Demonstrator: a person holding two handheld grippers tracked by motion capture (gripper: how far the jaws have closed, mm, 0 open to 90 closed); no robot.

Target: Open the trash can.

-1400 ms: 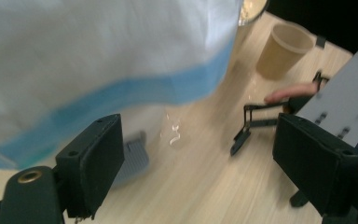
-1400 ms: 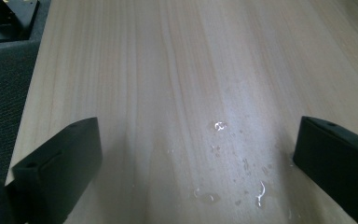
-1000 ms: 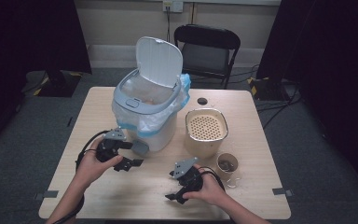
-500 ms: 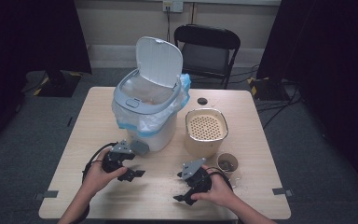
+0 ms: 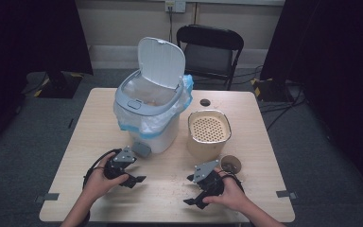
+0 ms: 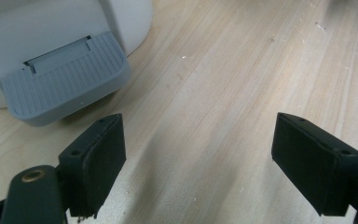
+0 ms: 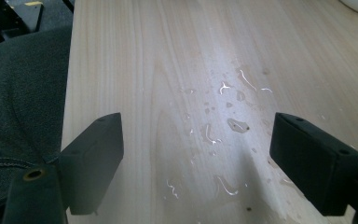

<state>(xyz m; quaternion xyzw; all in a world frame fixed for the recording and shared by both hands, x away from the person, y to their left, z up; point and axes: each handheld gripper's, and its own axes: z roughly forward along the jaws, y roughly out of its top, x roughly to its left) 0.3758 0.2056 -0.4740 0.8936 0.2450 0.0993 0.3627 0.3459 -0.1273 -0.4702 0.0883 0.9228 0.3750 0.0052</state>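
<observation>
High view: white bin [image 5: 151, 113] on the table [image 5: 75, 137], lid up, grey pedal [image 5: 142, 150] at its foot. Left claw [image 5: 139, 179] low over the table, just beside the pedal, not touching. Right claw [image 5: 191, 202] near the front edge, well apart from the bin. Cream pot [image 5: 209, 132] and small cup [image 5: 230, 164] beside it.

Left gripper view: left claw [image 6: 198, 158] spread wide, nothing inside, pedal [image 6: 65, 84] up ahead to the left.

Right gripper view: right claw [image 7: 196, 158] spread wide, empty, over wet drops [image 7: 223, 116] on bare wood.
</observation>
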